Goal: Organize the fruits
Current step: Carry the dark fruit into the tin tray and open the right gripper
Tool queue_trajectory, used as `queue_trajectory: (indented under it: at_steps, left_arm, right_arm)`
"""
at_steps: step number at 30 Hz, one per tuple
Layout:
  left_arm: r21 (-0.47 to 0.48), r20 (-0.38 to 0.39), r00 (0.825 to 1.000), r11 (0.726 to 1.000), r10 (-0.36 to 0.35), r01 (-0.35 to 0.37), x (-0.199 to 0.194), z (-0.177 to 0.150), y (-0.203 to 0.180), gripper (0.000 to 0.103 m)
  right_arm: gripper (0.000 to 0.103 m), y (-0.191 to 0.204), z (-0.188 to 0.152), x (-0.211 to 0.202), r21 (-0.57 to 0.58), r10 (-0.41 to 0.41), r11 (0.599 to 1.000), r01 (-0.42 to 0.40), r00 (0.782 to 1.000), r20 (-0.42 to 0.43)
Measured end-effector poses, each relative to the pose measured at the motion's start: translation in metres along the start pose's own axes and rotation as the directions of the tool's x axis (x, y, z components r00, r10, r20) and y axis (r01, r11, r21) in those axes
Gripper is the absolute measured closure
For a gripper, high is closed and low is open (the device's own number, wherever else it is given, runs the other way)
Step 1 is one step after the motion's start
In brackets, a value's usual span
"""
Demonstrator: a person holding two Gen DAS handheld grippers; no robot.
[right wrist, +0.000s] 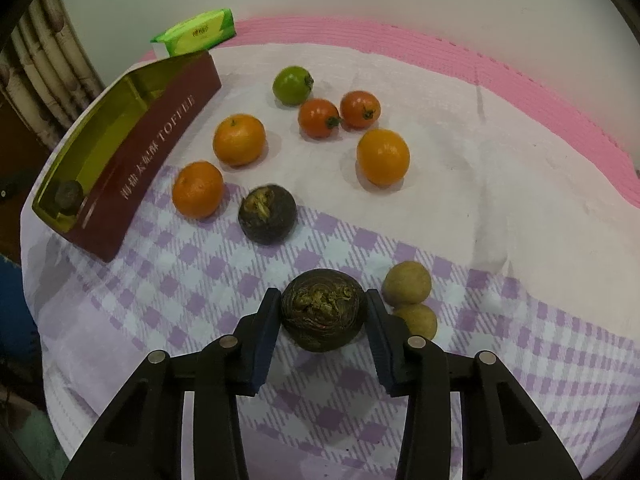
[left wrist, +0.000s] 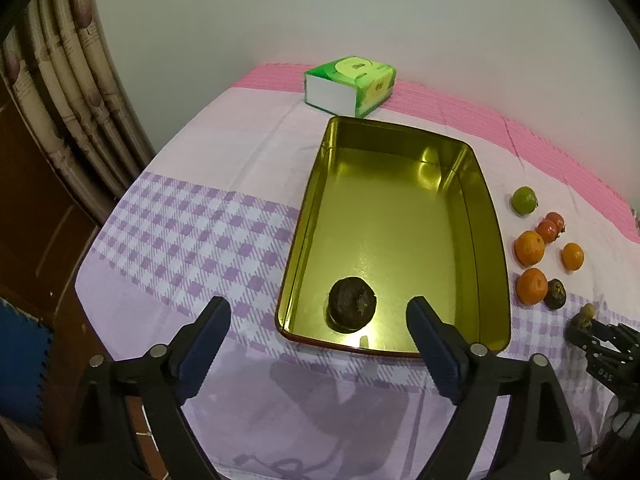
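A gold-lined tin box (left wrist: 494,248) with maroon outer walls (right wrist: 152,148) holds one dark brown fruit (left wrist: 351,309) near its front end. My left gripper (left wrist: 318,310) is open and empty, just in front of the box. My right gripper (right wrist: 323,306) is shut on another dark brown fruit (right wrist: 322,315), right of the box. A third dark fruit (right wrist: 267,214), three oranges (right wrist: 239,140), two red tomatoes (right wrist: 318,117), a green fruit (right wrist: 292,85) and two small tan fruits (right wrist: 407,283) lie on the cloth.
A green tissue pack (left wrist: 349,85) lies behind the box by the wall. The purple-checked and pink cloth (left wrist: 192,216) covers the table. A curtain (left wrist: 68,80) hangs at the left. The table edge drops off at the left.
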State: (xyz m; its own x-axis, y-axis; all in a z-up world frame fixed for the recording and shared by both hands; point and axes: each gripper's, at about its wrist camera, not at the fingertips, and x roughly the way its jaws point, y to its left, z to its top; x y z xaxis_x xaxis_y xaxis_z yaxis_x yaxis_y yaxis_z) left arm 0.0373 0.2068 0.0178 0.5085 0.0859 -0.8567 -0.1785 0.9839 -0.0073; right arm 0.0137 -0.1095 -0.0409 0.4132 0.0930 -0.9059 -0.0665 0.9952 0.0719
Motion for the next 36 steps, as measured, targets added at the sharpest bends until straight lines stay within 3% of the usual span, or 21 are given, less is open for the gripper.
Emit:
queue_trajectory:
  at_steps: [6, 16, 26, 36]
  left_arm:
    - [-0.059, 0.024, 1.000, 0.998, 0.007, -0.005, -0.005, 0.005, 0.014, 0.010]
    - [-0.188, 0.021, 0.998, 0.981, 0.057, -0.052, -0.007, 0.009, 0.055, 0.004]
    - [-0.245, 0.013, 0.997, 0.967, 0.077, -0.072, -0.003, 0.008, 0.070, 0.004]
    - [-0.277, -0.003, 0.997, 0.958, 0.077, -0.075, 0.003, 0.009, 0.078, 0.004]
  right_arm:
    - [0.060, 0.015, 0.027, -0.021, -0.036, 0.028, 0.999, -0.025, 0.998, 0.058]
    - [0.060, 0.111, 0.080, -0.034, -0.205, 0.161, 0.969, -0.136, 0.981, 0.107]
    - [0.060, 0.192, 0.095, -0.001, -0.334, 0.200, 0.925, -0.179, 0.979, 0.029]
    - [0.060, 0.216, 0.091, 0.031, -0.387, 0.168, 0.906, -0.171, 0.985, -0.040]
